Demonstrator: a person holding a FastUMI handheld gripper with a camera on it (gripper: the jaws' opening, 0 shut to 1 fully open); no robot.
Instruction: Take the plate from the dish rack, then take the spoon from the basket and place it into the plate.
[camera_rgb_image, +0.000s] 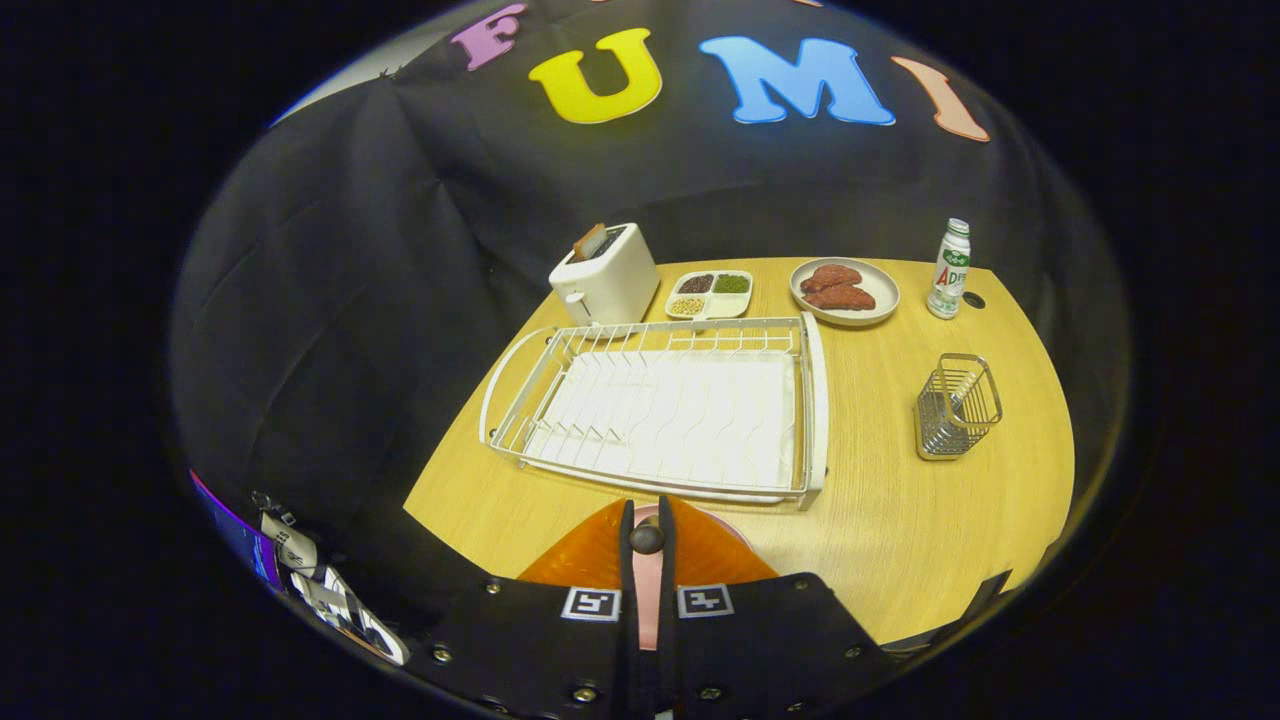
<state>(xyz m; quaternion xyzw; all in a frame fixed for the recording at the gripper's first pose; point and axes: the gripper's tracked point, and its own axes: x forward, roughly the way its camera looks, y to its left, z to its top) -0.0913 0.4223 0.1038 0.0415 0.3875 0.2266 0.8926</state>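
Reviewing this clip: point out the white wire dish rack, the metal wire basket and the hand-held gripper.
White wire dish rack (655, 408): gripper view, on its white drip tray.
Metal wire basket (957, 405): gripper view, on its front mesh wall.
Hand-held gripper (647, 545): gripper view, between its fingertips, nearly closed around a thin pink object.

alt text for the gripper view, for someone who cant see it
The gripper is shut on a thin dark handle, likely the spoon, above an orange plate on a wooden table. Beyond lies an empty white dish rack, with a wire basket to its right and a toaster, a tray, a plate of food and a bottle farther back.
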